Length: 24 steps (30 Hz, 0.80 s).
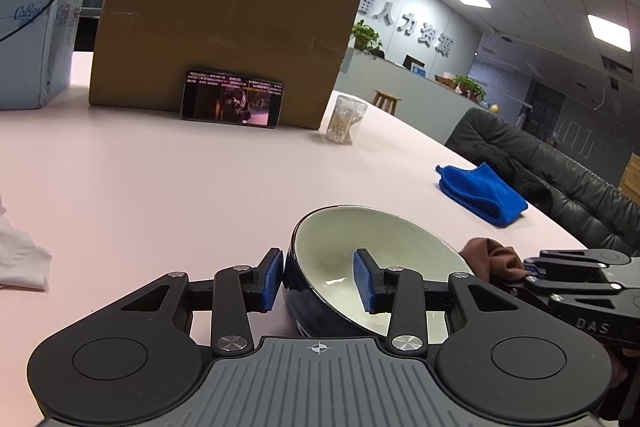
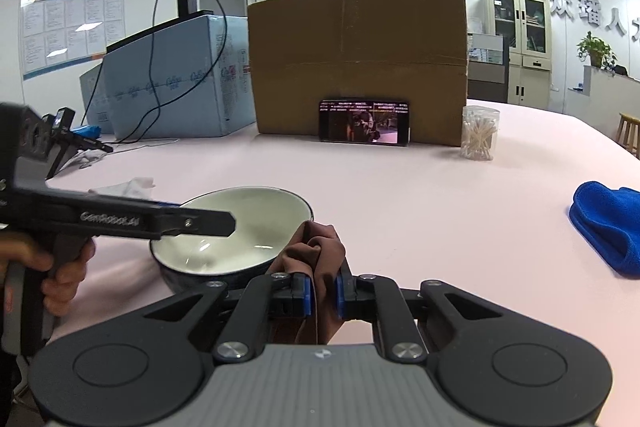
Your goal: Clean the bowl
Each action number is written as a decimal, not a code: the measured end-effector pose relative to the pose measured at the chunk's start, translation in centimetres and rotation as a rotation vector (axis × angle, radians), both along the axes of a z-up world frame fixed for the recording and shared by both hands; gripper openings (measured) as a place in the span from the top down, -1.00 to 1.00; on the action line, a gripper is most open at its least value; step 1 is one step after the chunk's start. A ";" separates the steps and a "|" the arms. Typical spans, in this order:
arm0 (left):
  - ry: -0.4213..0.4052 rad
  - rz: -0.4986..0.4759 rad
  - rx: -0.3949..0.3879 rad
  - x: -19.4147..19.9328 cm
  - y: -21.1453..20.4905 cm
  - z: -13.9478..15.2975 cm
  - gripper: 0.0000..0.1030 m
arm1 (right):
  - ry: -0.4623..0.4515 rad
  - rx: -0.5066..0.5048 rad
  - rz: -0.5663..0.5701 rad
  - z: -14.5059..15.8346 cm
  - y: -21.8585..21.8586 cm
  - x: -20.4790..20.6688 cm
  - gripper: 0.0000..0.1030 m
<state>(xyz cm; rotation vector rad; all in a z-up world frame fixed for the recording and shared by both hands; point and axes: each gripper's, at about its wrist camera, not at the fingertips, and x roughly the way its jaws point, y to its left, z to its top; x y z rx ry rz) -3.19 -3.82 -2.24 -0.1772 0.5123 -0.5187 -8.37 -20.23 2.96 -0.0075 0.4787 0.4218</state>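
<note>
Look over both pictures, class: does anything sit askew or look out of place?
Yes: the bowl is tipped, not flat on the pink table, because the left gripper clamps its near wall, one finger outside, one inside. The brown cloth in the right gripper hangs bunched at the rim. Nothing is spilled or broken.

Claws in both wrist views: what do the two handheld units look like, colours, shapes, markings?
Both are alike: the left claw and right claw have black linkage arms with silver pivot screws, blue ribbed pads, two round black discs and a grey ribbed plate with a small crosshair mark. Seen side-on, the left unit has a black pistol-style body lettered GenRobot.AI; the right shows DAS. No sleeves or cables visible on them.
</note>
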 end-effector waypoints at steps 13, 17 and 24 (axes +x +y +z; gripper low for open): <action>0.013 -0.017 0.004 0.1 -0.3 -0.2 0.27 | 0.003 0.059 -0.020 0.0 -0.4 -0.3 0.72; 0.015 -0.017 0.006 0.1 -0.4 -0.2 0.27 | 0.001 0.082 -0.039 0.1 -0.4 0.1 0.72; 0.017 -0.017 0.010 0.2 -0.5 -0.3 0.27 | 0.012 0.079 0.032 0.0 0.0 -1.3 0.72</action>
